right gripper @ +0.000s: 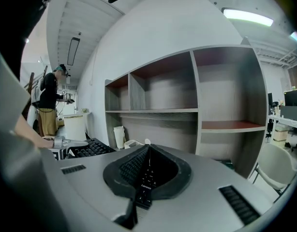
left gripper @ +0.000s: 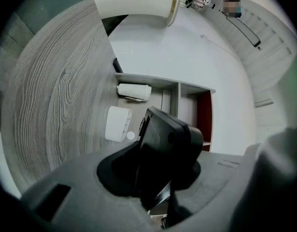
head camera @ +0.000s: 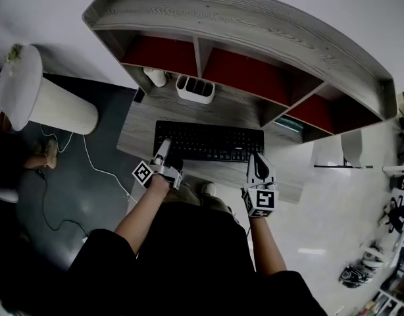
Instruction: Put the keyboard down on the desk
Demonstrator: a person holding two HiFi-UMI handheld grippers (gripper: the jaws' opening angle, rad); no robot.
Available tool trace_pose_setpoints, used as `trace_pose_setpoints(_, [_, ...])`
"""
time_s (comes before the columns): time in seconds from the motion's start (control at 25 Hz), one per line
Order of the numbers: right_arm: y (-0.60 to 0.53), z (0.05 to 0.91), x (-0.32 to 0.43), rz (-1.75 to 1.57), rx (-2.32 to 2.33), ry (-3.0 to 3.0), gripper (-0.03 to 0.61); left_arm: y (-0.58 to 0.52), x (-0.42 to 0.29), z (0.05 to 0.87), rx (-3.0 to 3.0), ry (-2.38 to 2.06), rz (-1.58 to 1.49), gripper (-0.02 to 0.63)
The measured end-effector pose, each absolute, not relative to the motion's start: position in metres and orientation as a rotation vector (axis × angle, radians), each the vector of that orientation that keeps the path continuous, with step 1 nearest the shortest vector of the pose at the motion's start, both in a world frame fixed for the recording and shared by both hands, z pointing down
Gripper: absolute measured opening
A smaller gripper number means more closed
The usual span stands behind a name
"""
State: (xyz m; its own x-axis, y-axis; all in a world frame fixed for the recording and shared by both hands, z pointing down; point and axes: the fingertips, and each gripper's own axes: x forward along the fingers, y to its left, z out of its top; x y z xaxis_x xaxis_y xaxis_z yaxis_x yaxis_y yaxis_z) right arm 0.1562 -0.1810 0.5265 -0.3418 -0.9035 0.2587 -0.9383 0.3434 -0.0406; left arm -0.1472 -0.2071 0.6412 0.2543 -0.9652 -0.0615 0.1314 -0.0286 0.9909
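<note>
Black keyboard [head camera: 208, 141] across the grey wood-grain tabletop [head camera: 139, 129], before the shelf unit [head camera: 254, 30], left claw [head camera: 164, 149] clamped on its near-left corner, right claw [head camera: 256, 159] clamped on its near-right edge

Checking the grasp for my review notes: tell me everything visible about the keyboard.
The keyboard is black, full-size, plastic-looking, with Lenovo print near its right end. It is level, lengthwise over the grey wood-grain desk. The left claw clamps its near-left corner, the right claw its near-right edge. Whether it rests on the desk is unclear.
</note>
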Motion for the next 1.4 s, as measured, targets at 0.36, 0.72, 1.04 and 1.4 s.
trace_pose_setpoints(0.36, [-0.174, 0.553, 0.141, 0.357, 1.655, -2.38, 0.014, -0.229, -0.153, 0.675, 1.266, -0.905, -1.051, 0.1])
trace_pose_setpoints(0.72, [-0.177, 0.575, 0.142, 0.379, 1.651, -2.342, 0.014, -0.241, -0.158, 0.716, 1.24, -0.929, -1.047, 0.101])
trace_pose_setpoints(1.04, [-0.168, 0.59, 0.133, 0.411, 1.616, -2.331, 0.014, -0.253, -0.16, 0.737, 1.258, -0.911, -1.084, 0.107])
trace_pose_setpoints(1.4, [-0.159, 0.602, 0.136, 0.399, 1.581, -2.305, 0.014, -0.256, -0.168, 0.765, 1.209, -0.92, -1.054, 0.101])
